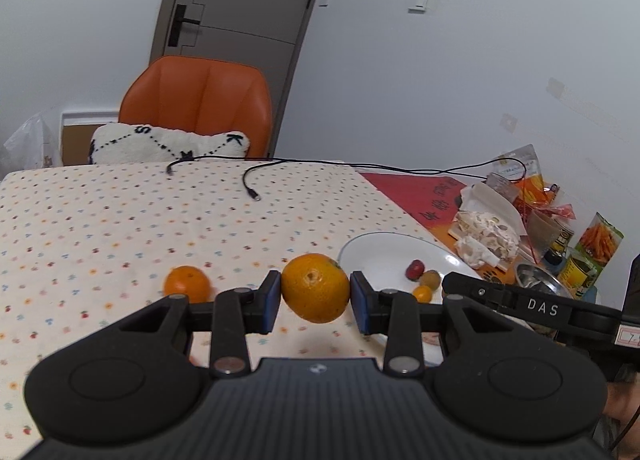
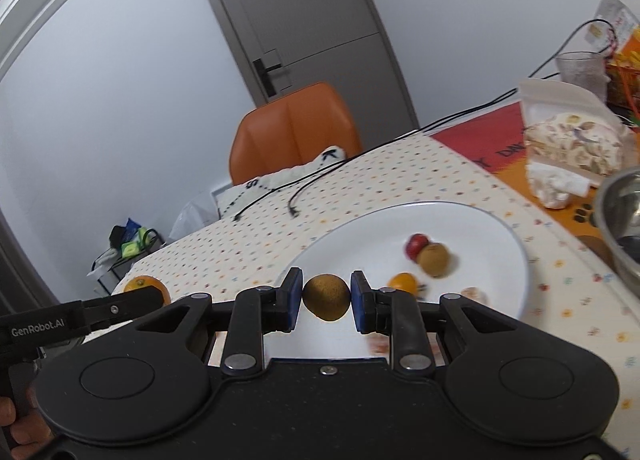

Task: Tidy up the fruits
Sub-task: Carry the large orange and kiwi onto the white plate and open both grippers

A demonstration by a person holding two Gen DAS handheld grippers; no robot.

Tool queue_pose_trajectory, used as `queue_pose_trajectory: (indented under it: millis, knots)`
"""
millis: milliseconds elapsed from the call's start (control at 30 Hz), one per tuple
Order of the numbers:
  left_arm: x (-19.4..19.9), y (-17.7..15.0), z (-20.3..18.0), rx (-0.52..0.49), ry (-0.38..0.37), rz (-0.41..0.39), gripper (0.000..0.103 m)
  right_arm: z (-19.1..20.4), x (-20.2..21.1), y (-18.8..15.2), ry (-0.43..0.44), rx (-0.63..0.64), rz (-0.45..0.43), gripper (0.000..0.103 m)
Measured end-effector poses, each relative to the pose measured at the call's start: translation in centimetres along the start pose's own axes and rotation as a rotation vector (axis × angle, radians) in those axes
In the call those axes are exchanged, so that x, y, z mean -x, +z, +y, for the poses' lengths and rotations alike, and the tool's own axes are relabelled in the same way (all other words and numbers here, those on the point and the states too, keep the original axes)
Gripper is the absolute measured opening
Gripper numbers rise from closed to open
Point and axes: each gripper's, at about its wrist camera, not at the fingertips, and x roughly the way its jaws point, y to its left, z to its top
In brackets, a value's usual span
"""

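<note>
The left gripper point(image 1: 315, 296) clamps a large orange point(image 1: 315, 287) between its fingers, lifted off the surface. The right gripper point(image 2: 326, 300) pinches a kiwi point(image 2: 326, 297) above the white plate point(image 2: 360, 228).

Tablecloth point(image 1: 120, 220): soft matt cloth, printed dots. Plate point(image 2: 460, 220): glossy white, smooth, looks ceramic. Left gripper point(image 1: 315, 296): matt black plastic, ribbed body at 6 o'clock, blue pads point(image 1: 273, 298); the orange point(image 1: 315, 287) between them has pitted, slightly shiny peel. Kiwi point(image 2: 326, 297) in right gripper point(image 2: 326, 298): dull, rough brown skin. Bowl point(image 2: 624, 220) at 3 o'clock: brushed metal. Chair point(image 1: 200, 104): smooth, leather-like orange.
</note>
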Motion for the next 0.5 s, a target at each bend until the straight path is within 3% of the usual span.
queue_pose_trajectory:
  millis: [433, 500]
  knots:
    - [-2.7, 0.0, -4.1, -0.048, -0.049, 0.019, 0.035, -3.4, 0.8, 0.9, -0.045, -0.036, -0.037, 0.024]
    - [-3.2, -0.1, -4.6, -0.054, -0.056, 0.024, 0.035, -3.6, 0.6, 1.0, -0.049, -0.035, -0.042, 0.029]
